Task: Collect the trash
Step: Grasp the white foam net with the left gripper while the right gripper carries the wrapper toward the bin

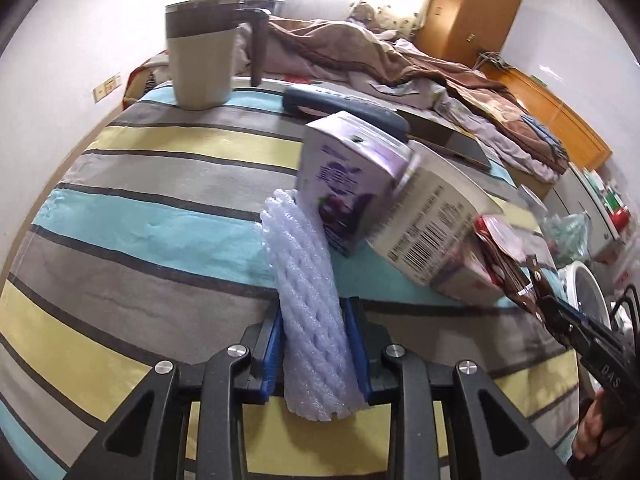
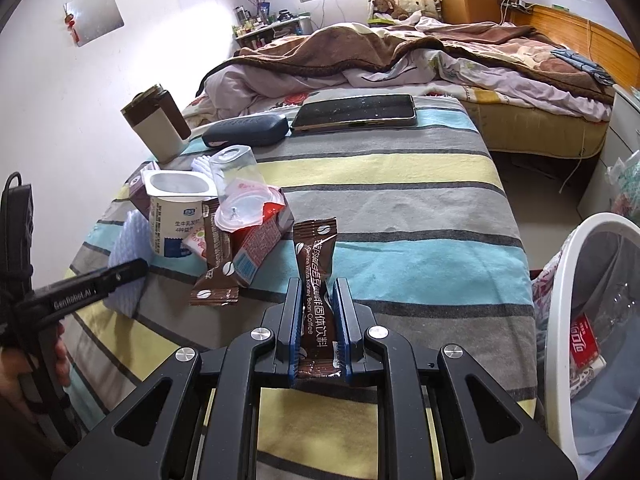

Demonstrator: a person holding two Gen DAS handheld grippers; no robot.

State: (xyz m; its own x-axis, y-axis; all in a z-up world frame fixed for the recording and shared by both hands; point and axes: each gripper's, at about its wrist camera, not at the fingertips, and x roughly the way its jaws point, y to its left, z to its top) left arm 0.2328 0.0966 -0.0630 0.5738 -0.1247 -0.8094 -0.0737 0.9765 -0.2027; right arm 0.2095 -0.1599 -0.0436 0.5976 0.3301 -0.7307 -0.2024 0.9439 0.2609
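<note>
here, in the left wrist view, the left gripper [image 1: 313, 344] is clamped on a white foam net sleeve [image 1: 310, 300], which stands up between its 2 blue pads. just ahead stand a purple carton [image 1: 348, 184] and a tipped yogurt cup [image 1: 432, 216] on the striped blanket [image 1: 160, 200].

in the right wrist view, the right gripper [image 2: 318, 320] pinches a brown coffee sachet [image 2: 316, 280] upright. ahead to its left lies a second sachet [image 2: 216, 256]; to its right is a white bin [image 2: 560, 320].

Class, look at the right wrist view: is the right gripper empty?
No, the right gripper is shut on a brown coffee sachet.
</note>
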